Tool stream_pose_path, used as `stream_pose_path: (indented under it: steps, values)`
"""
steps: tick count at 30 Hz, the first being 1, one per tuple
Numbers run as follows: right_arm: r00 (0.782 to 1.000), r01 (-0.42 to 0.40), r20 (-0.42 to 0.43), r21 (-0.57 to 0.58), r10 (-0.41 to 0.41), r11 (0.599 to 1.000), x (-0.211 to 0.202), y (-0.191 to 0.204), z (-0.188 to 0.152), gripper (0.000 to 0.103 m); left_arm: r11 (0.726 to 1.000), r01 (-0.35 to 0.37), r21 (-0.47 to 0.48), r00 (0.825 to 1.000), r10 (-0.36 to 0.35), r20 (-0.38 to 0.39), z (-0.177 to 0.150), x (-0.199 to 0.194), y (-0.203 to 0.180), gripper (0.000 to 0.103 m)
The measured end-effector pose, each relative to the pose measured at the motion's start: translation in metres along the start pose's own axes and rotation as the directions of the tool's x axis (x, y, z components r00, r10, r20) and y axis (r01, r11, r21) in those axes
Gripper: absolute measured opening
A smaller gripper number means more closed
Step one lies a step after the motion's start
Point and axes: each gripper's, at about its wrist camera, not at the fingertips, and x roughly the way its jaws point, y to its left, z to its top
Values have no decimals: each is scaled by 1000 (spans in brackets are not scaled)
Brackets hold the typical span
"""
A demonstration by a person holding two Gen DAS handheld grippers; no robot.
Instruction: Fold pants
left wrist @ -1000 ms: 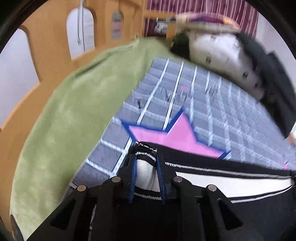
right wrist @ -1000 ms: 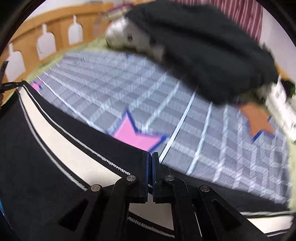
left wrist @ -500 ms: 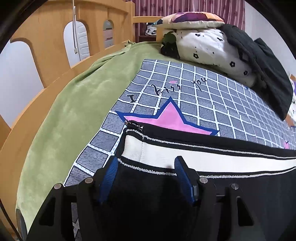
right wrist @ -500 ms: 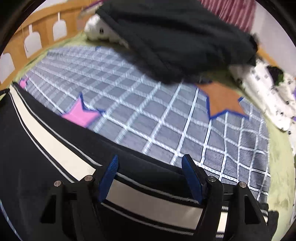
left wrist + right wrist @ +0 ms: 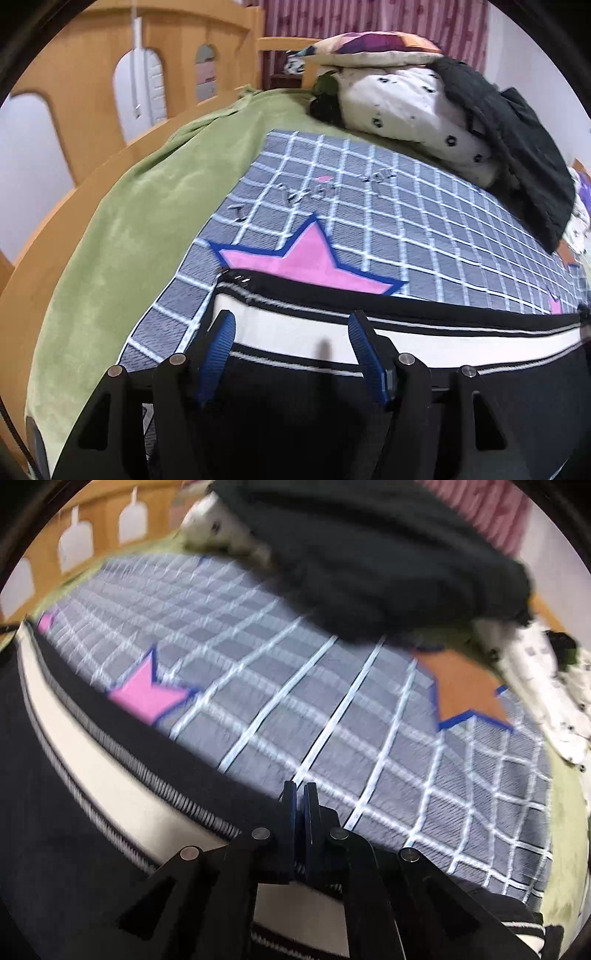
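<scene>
Now the left gripper (image 5: 291,341) hovers with its blue pads spread wide over the black pants (image 5: 332,406), nothing between them, while the right gripper (image 5: 300,805) has its pads pressed together at the pants' edge, view blurred; the pants lie flat on the checked blanket (image 5: 388,221) beside a pink star (image 5: 306,258)
</scene>
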Motion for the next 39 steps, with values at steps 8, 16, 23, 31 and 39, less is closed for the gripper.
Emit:
stream_pose_path:
  steps: [8, 16, 23, 31, 39]
  values:
    - [988, 94, 95, 286, -126, 954, -45, -49, -36, 31, 998, -39, 57, 997, 43, -72, -21, 23, -6, 71]
    - [978, 194, -10, 427, -210, 883, -48, -47, -29, 36, 998, -58, 20, 992, 60, -107, -21, 12, -1, 72]
    - [982, 148, 55, 354, -178, 923, -135, 21, -12, 53, 998, 21, -66, 998, -25, -52, -18, -64, 14, 70]
    - [980, -18, 186, 450, -74, 893, -249, 103, 25, 56, 1000, 25, 7, 987, -26, 162, 20, -205, -13, 70]
    - [955, -154, 293, 379, 40, 913, -279, 189, 28, 70, 986, 166, -22, 979, -162, 122, -16, -226, 0, 75]
